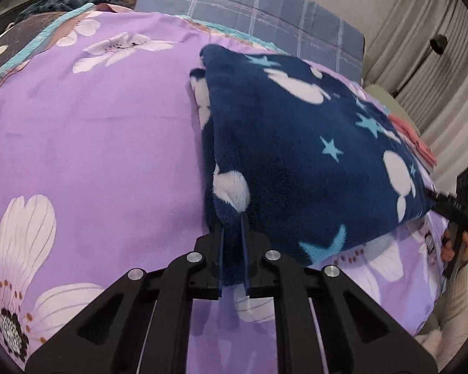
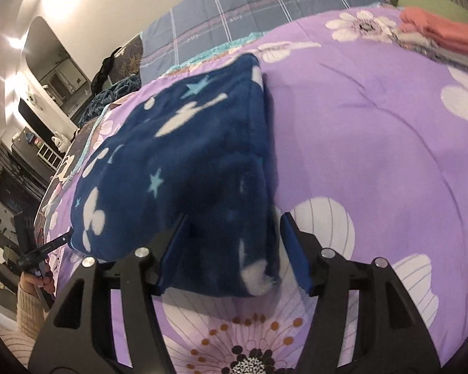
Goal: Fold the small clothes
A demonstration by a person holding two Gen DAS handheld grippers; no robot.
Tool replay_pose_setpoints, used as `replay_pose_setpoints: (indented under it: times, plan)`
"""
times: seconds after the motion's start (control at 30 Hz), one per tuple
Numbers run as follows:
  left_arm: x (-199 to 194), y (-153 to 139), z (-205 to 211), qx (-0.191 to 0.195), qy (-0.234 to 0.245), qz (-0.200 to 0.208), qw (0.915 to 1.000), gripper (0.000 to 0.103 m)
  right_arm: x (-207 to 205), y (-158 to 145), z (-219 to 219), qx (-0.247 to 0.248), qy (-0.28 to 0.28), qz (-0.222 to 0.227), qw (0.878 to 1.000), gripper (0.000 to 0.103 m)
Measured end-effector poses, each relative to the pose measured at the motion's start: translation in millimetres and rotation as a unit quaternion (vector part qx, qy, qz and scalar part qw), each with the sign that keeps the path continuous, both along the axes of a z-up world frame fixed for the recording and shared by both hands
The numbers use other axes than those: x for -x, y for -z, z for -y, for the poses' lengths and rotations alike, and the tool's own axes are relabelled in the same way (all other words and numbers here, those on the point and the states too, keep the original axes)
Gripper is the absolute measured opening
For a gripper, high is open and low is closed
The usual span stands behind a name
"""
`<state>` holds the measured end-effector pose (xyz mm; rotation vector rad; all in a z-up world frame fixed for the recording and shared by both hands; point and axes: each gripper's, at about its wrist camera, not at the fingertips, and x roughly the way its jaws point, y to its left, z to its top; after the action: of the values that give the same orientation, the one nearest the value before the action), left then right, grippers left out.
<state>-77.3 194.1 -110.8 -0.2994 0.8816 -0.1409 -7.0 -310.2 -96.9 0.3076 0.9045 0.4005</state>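
A navy fleece garment (image 1: 299, 155) printed with stars and white shapes lies folded on a purple floral bedspread (image 1: 93, 131). The left gripper (image 1: 232, 218) is clamped on its near left corner. The right gripper (image 2: 231, 221) stands with jaws apart around the near right corner, pads clear of the fabric.

no readable txt, labels, brands or nos. anywhere you look. the plaid blanket (image 2: 265, 9) has tiny marks woven along its stripes, too small to make out. the navy fleece garment (image 1: 296, 143) only carries stars & white shapes, no lettering.
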Motion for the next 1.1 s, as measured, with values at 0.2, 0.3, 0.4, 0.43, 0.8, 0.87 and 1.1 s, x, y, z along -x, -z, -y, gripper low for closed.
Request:
replay_pose_setpoints:
  times: [0.2, 0.3, 0.4, 0.43, 0.8, 0.87, 1.1]
  plan:
    - [3, -67, 38, -0.109, -0.004, 0.057, 0.9924, 0.036, 2, -7, 13, 0.007, 0.002, 0.024, 1.0, 0.06]
    - [-4, -91, 96, -0.121, 0.071, 0.101, 0.985, 0.05, -3, -9, 29, -0.008, 0.027, 0.024, 0.999, 0.042]
    - [-21, -82, 183, -0.141, 0.185, 0.095, 0.9679, 0.051, -17, -7, 41, -0.022, 0.045, 0.008, 0.999, 0.014]
    - [-26, -76, 210, -0.145, 0.219, 0.09, 0.9607, 0.053, -20, -7, 44, -0.019, 0.046, 0.003, 0.999, 0.011]
    - [-48, -3, 413, -0.273, 0.376, 0.089, 0.8812, 0.089, -75, 5, 44, -0.041, -0.068, -0.046, 0.996, 0.063]
    - [-55, 3, 421, -0.282, 0.368, 0.083, 0.8821, 0.091, -96, 6, 42, -0.052, -0.09, -0.058, 0.993, 0.063]
    - [-71, -5, 396, -0.251, 0.326, 0.08, 0.908, 0.053, -148, -1, 17, -0.056, -0.149, -0.079, 0.984, 0.062]
